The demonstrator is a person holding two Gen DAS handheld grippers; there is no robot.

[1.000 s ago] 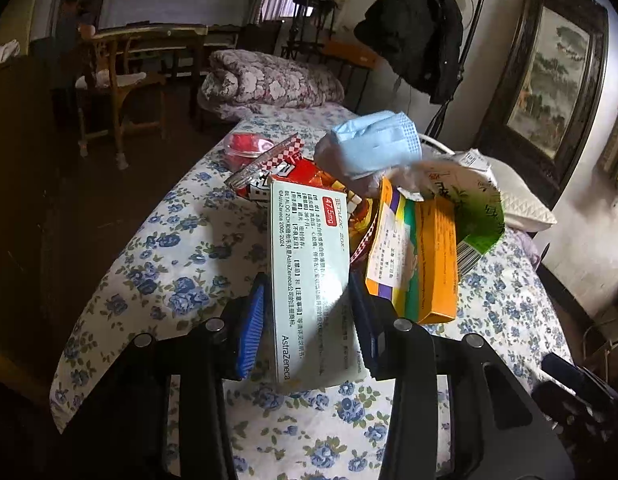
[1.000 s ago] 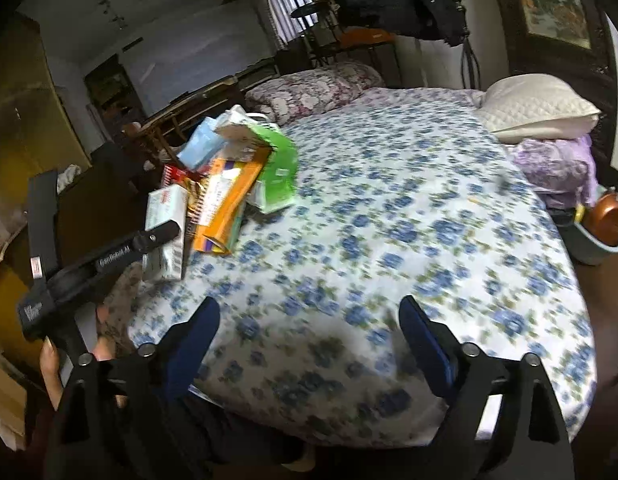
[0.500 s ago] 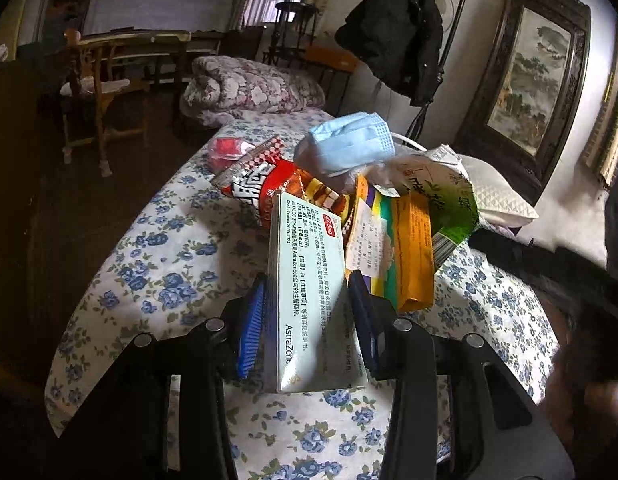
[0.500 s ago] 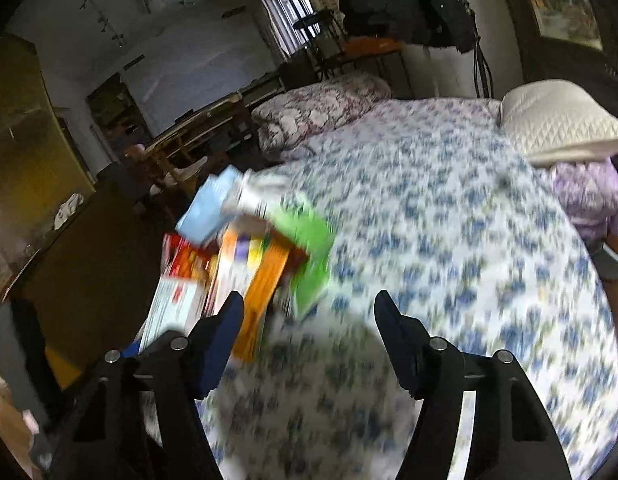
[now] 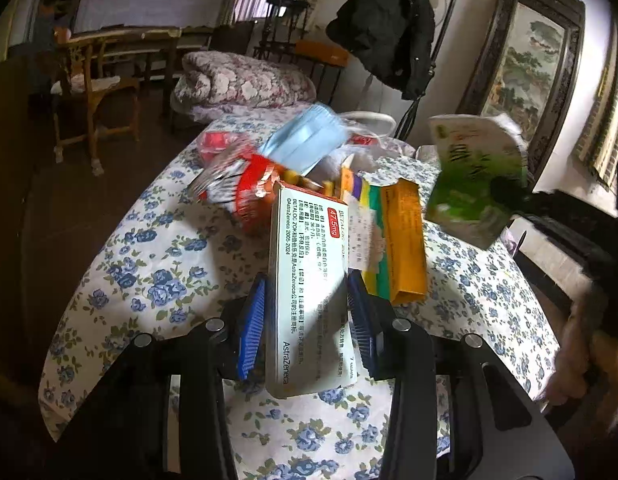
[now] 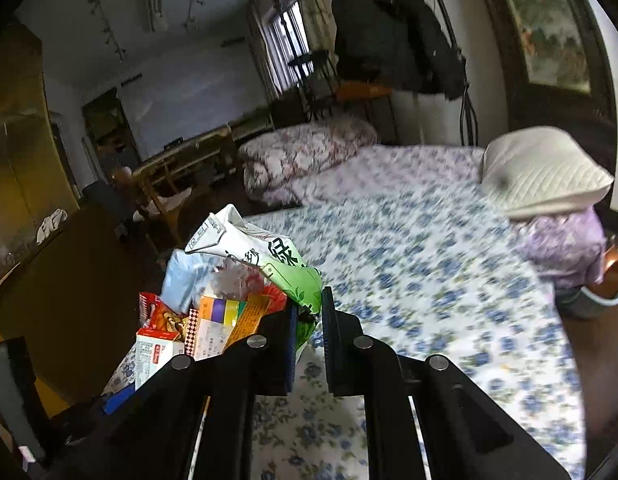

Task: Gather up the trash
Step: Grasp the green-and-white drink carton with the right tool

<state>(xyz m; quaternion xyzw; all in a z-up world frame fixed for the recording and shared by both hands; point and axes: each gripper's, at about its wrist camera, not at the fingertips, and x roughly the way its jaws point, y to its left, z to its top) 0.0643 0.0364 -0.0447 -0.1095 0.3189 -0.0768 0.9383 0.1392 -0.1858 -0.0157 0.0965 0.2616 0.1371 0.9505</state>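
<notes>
Gripping a white AstraZeneca medicine box (image 5: 309, 300) between its blue pads, the left gripper (image 5: 309, 316) is holding it upright over the floral bedsheet (image 5: 149, 272), just in front of the trash pile. The right gripper (image 6: 309, 332) is pinching the lower edge of a green-and-white carton (image 6: 265, 260), its fingers nearly closed, raising it above an orange box (image 5: 401, 240) and a blue face mask (image 5: 305, 144).

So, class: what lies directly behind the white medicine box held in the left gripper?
Behind the white medicine box sit a red snack wrapper, an orange box and a blue face mask. The box covers whatever lies beneath and between them.
</notes>
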